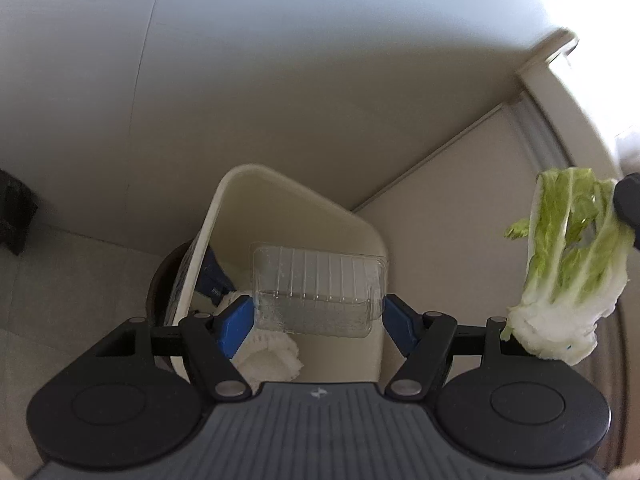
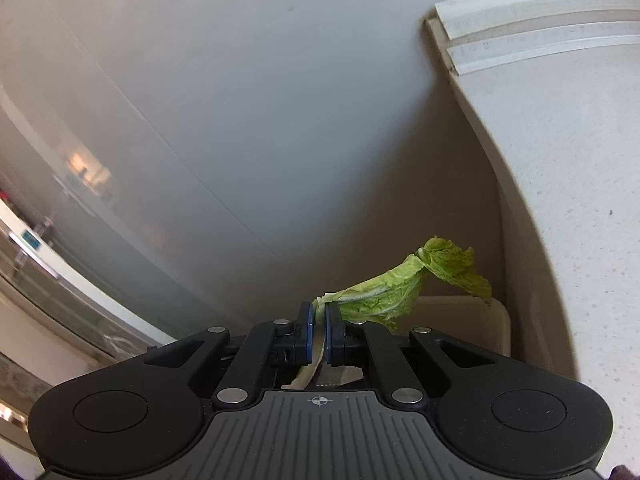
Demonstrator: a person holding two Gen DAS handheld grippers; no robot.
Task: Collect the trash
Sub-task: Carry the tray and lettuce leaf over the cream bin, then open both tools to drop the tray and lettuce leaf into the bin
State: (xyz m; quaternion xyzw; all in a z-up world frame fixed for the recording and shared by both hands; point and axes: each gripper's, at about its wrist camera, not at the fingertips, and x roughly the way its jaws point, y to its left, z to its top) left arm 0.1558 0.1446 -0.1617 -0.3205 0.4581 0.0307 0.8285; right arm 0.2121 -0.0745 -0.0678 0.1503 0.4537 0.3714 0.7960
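My left gripper (image 1: 318, 320) is shut on a clear plastic clamshell box (image 1: 316, 292), its blue pads pressing both ends, right above the mouth of a cream waste bin (image 1: 224, 208). White crumpled tissue (image 1: 268, 364) and a dark blue item (image 1: 214, 284) lie inside the bin. A cabbage leaf (image 1: 568, 268) hangs at the right edge of the left wrist view. My right gripper (image 2: 318, 330) is shut on that cabbage leaf (image 2: 396, 288) by its pale stalk, the green end sticking out ahead. The bin's rim (image 2: 506, 320) shows just beyond the leaf.
A white wall (image 1: 280, 100) stands behind the bin and a pale cabinet side (image 1: 460, 208) rises to its right. A dark round object (image 1: 160, 280) sits on the tiled floor left of the bin. A speckled white surface (image 2: 580, 220) fills the right of the right wrist view.
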